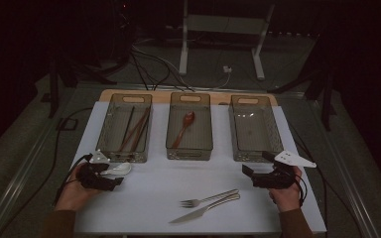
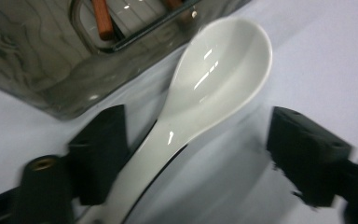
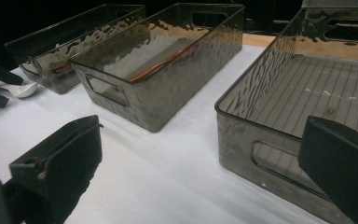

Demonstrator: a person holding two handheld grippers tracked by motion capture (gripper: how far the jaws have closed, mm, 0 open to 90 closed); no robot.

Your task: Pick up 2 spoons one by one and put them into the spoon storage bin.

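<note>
1. Dim room, cables on the floor beyond a white-topped counter (image 1: pixel 149 198) that carries three smoky clear plastic bins in a row.
2. Landmark: the left bin (image 1: pixel 125 128), holding dark and reddish chopsticks (image 1: pixel 134 130). The glossy white ceramic soup spoon (image 2: pixel 214 79) lies on the counter just in front of that bin's near wall, bowl up.
3. Left tool (image 2: pixel 193 154) straddles the spoon's handle; its jaws are spread, partly narrowed. One pad looks to touch the handle, the other stands well apart, so there is no pinch yet.
4. Right tool (image 3: pixel 200 168) hovers spread and empty, far right of the left bin, before the empty right bin (image 3: pixel 307 93).
5. To grip well, I judge: centre the handle between both pads and close slowly. Glazed ceramic is slippery, so pinch the narrow neck, not the bowl.
6. The middle bin (image 1: pixel 189 126), right of the left one, holds a wooden spoon (image 1: pixel 183 128); a likely home.
</note>
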